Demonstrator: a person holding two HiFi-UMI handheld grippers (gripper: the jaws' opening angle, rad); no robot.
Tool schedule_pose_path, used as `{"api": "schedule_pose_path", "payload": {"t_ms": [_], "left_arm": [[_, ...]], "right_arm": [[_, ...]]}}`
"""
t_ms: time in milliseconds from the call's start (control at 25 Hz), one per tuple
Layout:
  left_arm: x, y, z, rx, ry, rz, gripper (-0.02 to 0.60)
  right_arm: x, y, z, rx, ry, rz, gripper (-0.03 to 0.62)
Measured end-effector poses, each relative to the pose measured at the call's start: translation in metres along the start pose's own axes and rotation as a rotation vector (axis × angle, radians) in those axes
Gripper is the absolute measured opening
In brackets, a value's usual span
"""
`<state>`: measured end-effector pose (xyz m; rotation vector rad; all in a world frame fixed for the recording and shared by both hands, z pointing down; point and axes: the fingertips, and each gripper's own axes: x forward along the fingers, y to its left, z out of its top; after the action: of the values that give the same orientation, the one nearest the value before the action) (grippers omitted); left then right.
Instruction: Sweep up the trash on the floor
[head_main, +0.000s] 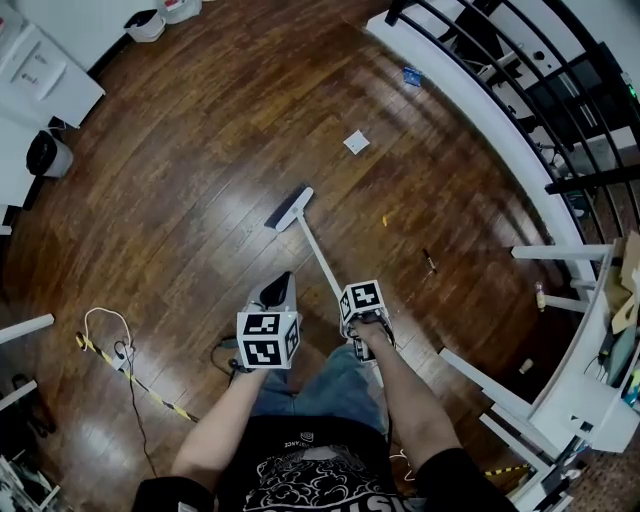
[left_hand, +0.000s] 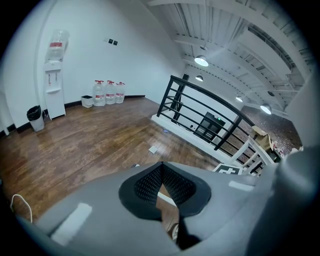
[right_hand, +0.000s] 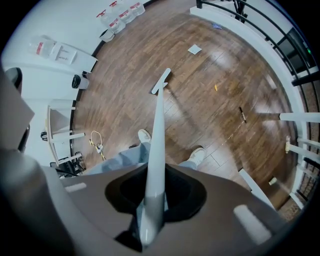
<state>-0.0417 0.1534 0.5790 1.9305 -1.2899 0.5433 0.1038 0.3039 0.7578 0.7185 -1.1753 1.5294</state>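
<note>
A white broom handle (right_hand: 158, 140) runs from my right gripper (right_hand: 152, 210) down to the broom head (right_hand: 161, 82), which rests on the wooden floor. The right gripper (head_main: 348, 300) is shut on that handle. Beyond the broom head (head_main: 290, 208) lies a white paper square (head_main: 356, 142), with a small orange scrap (head_main: 385, 220) and a thin dark stick (head_main: 429, 261) to the right. A blue scrap (head_main: 411, 75) lies by the railing base. My left gripper (head_main: 280, 278) is raised left of the handle, and its jaws (left_hand: 160, 170) meet at the tips with nothing between them.
A black railing (head_main: 520, 90) on a white curb curves along the right. White frame legs (head_main: 560, 252) stand at the right. A black bin (head_main: 47, 154) sits at the left wall. A cable with striped tape (head_main: 120, 355) lies left of the person's legs. Water bottles (left_hand: 109, 92) line the far wall.
</note>
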Motion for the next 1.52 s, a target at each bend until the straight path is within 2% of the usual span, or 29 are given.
{"api": "schedule_pose_path", "payload": {"t_ms": [520,800,960,1200,1520], "left_arm": [[0.022,-0.117,-0.028,0.031,0.008,0.001,0.005],[0.031,-0.163,-0.035,0.046,0.005,-0.02,0.005],[0.03,-0.165,-0.038,0.049,0.008,-0.02,0.005],[0.027,-0.143,-0.029,0.045,0.01,-0.03,0.005],[0.021,-0.097,0.015,0.086,0.004,-0.133,0.005]], "right_arm": [[-0.017,-0.112,-0.065,0.045,0.01,0.043,0.066],[-0.021,-0.138,-0.085,0.069,0.01,0.072,0.066],[-0.024,-0.133,-0.085,0.066,0.005,0.087,0.064],[-0.031,-0.097,-0.081,0.081,-0.041,0.142,0.066],[-0.051,-0.014,-0.032,0.248,-0.155,0.243,0.066]]}}
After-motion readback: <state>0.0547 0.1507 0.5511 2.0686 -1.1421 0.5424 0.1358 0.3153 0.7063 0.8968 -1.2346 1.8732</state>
